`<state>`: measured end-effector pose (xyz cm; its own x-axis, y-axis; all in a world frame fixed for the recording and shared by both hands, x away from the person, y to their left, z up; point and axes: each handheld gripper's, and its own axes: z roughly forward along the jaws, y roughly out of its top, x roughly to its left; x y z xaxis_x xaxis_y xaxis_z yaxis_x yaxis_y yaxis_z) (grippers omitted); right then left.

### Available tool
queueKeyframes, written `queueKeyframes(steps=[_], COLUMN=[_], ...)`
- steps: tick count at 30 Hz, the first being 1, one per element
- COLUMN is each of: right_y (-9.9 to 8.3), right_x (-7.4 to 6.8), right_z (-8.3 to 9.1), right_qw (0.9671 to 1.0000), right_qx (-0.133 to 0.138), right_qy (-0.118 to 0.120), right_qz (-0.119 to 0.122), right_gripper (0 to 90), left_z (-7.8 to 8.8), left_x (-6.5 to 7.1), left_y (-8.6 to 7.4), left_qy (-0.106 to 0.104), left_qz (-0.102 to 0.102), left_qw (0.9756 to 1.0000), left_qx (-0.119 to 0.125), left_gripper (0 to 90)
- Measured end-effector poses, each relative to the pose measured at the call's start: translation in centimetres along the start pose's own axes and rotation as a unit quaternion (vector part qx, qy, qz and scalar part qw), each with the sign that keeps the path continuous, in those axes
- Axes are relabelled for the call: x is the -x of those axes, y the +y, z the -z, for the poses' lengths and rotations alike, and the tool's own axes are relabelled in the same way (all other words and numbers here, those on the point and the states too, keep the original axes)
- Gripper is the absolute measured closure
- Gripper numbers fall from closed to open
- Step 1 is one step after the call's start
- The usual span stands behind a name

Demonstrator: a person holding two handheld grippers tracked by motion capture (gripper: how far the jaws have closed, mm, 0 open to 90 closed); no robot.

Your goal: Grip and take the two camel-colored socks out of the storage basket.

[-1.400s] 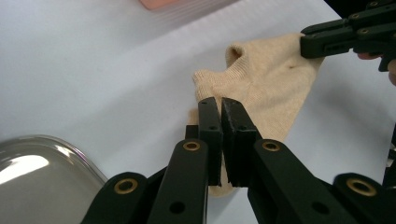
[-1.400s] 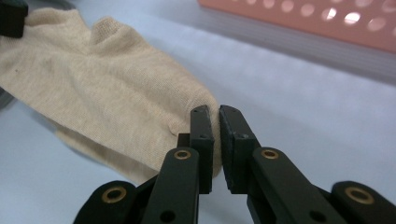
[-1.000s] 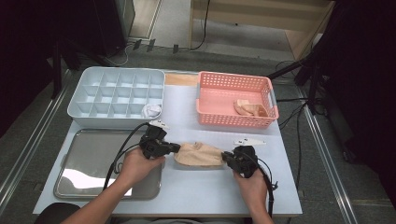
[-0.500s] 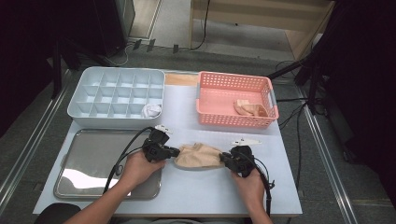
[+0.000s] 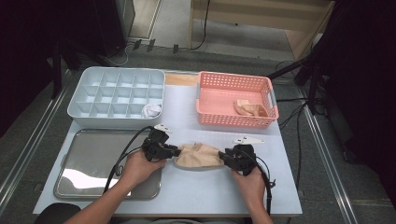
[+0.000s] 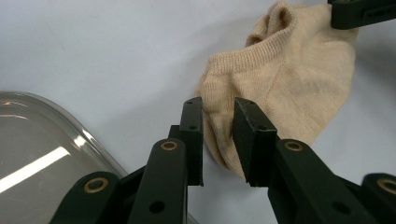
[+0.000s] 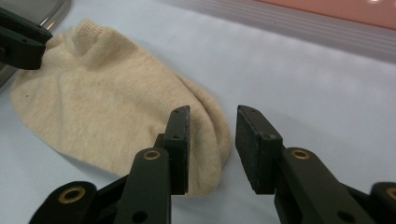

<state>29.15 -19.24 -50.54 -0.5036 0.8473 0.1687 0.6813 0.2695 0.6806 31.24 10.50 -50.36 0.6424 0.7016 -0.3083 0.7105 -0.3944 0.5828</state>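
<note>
Beige knit sock (image 5: 200, 156) lies flat on the smooth table (image 5: 196, 196).
Left gripper (image 6: 218, 126) and right gripper (image 7: 212, 140) have just been opening; black jaws parted at its ends, pads clear.

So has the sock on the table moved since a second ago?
No. The sock lies in the same spot below the pink basket, beside the metal tray, between both grippers.

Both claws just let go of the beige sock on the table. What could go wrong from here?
1. The left claw has just been opening, yet an edge of the sock lies between its pads; pulling back could drag the sock out of shape.
2. The right claw has also been opening, with the sock's end beside its inner pad; a sideways move may snag it.
3. The metal tray sits close behind the left claw and could be bumped.
</note>
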Motion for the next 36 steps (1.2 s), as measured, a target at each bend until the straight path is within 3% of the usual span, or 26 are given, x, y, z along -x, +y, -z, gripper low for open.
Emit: queueKeyframes(steps=[12, 17, 18, 22, 24, 26, 30, 33, 36], right_y=[-0.4, -0.4, -0.4, -0.3, -0.1, 0.3, 0.6, 1.0, 1.3], right_x=[-0.2, -0.5, -0.6, -0.5, -0.4, -0.1, 0.7, 1.0, 1.3], right_z=[-1.2, -1.4, -1.5, -1.5, -1.5, -1.2, -0.7, -0.4, -0.4], right_qw=[0.9999, 0.9999, 1.0000, 0.9999, 0.9999, 0.9998, 0.9999, 0.9999, 0.9998], right_qx=[-0.004, -0.003, -0.004, -0.008, -0.013, -0.022, -0.013, -0.011, -0.011], right_qy=[-0.008, -0.003, 0.001, 0.007, 0.009, 0.003, 0.001, -0.005, -0.016], right_qz=[0.007, 0.011, 0.006, 0.004, 0.001, -0.001, -0.009, -0.003, 0.006], right_gripper=[63.5, 73.3, 77.2, 82.1, 83.7, 84.8, 85.2, 85.6, 86.0], left_z=[-1.1, -1.2, -1.3, -1.4, -1.3, -1.1, -0.5, -0.3, -0.1], left_x=[0.1, 0.2, 0.3, 0.4, 0.2, -0.3, -0.9, -0.9, -1.3], left_y=[-0.1, -0.2, -0.2, -0.2, -0.1, 0.0, 0.3, 0.7, 1.2], left_qy=[0.004, -0.002, -0.010, -0.011, -0.016, -0.013, -0.014, -0.004, 0.008], left_qz=[0.000, -0.003, -0.004, -0.012, -0.006, 0.004, 0.016, 0.003, -0.001], left_qw=[1.0000, 1.0000, 0.9999, 0.9998, 0.9998, 0.9999, 0.9998, 1.0000, 0.9998], left_qx=[-0.007, -0.009, -0.011, -0.011, -0.012, -0.008, 0.004, 0.001, 0.018], left_gripper=[71.8, 75.4, 80.0, 84.4, 85.3, 85.6, 85.9, 86.2, 86.7])
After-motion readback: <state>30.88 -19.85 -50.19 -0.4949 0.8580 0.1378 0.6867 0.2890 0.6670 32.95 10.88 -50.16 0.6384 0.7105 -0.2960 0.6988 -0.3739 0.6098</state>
